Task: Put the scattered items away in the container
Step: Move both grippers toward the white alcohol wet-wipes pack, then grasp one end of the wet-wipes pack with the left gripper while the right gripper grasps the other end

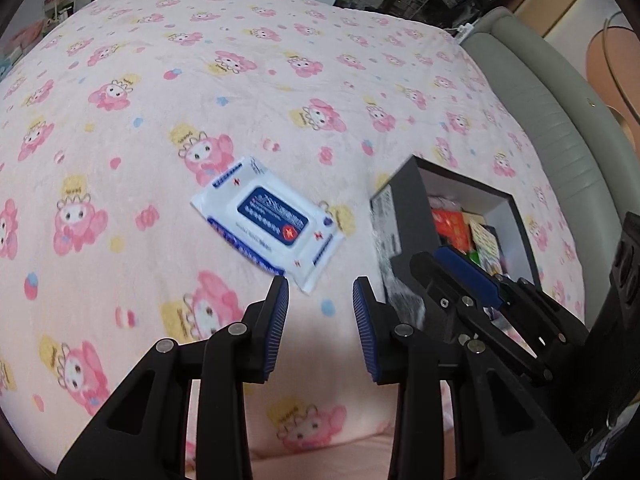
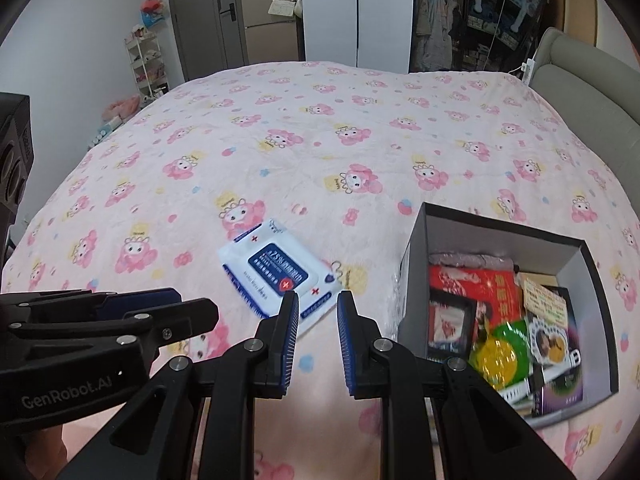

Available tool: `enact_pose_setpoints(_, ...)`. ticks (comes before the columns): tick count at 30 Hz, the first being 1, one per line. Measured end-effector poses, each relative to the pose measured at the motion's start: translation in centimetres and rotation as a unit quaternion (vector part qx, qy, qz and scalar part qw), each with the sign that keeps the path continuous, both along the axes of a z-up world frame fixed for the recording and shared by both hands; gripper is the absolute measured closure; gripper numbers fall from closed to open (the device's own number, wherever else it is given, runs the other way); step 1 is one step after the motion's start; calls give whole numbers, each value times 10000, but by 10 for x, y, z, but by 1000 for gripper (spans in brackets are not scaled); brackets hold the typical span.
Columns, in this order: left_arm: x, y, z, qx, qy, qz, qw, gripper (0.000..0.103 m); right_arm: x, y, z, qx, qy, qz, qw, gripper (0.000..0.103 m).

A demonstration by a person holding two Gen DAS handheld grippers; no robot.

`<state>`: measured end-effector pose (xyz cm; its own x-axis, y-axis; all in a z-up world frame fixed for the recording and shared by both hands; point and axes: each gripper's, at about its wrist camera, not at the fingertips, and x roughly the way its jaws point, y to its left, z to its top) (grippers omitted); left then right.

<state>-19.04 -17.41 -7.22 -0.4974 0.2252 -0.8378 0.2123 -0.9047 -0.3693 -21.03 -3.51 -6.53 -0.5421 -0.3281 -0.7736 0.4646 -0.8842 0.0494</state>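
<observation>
both jaws parted, empty; wipes pack (image 2: 280, 276) beside box (image 2: 412, 280).

Both grippers are hanging side by side, pointing forward and tilted down a bit. The left gripper (image 1: 320, 292) has its jaws spread with a clear gap, blue ribbed pads (image 1: 279, 324) facing each other, nothing between them. The right gripper (image 2: 318, 307) is parted too, gap a little narrower, also holding nothing. Each one pokes into the other's view from the side: right (image 1: 472, 280), left (image 2: 160, 308).
</observation>
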Motion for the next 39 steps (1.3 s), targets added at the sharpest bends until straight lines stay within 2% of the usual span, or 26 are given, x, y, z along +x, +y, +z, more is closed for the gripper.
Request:
enact_pose_setpoints(5,-29,-16,-19,154,-202,306,9992,69,-30,-8,-14,-178,-259,-67,9995,86)
enact_pose_setpoints(7,-39,-23,-34,261,-401,487,9977,69,-42,-11,-20,-250,-363,-93,9990,86)
enact_pose_setpoints(10,-55,-31,-55,343,-729,712,9942,69,-52,-13,-38,-346,-547,-255,9976,80)
enact_pose_setpoints(14,-70,-44,-77,385,-1028,993,9890,68,-58,-26,-63,-194,-800,-88,9966,79)
enact_pose_setpoints(16,-72,-51,-91,505,-1161,1117,9857,67,-60,-35,-77,-72,-897,65,9959,79)
enact_pose_setpoints(19,-71,-56,-111,464,-1415,1212,9814,67,-63,-42,-97,59,-1033,147,9945,79)
enact_pose_setpoints(26,-73,-66,-130,789,-1422,1448,9760,70,-71,-37,-125,16,-1236,55,9923,78)
enact_pose_setpoints(28,-74,-64,-134,745,-1440,1478,9756,72,-71,-36,-126,11,-1209,62,9926,78)
enact_pose_setpoints(29,-73,-63,-134,727,-1433,1496,9756,76,-71,-36,-127,9,-1201,65,9927,78)
enact_pose_setpoints(30,-72,-63,-134,669,-1431,1530,9755,85,-71,-35,-127,7,-1209,64,9926,78)
enact_pose_setpoints(33,-66,-64,-131,672,-1386,1608,9749,93,-71,-34,-128,0,-1217,66,9925,77)
enact_pose_setpoints(39,-47,-49,-120,520,-1377,1510,9775,99,-71,-28,-126,-17,-1198,1,9928,75)
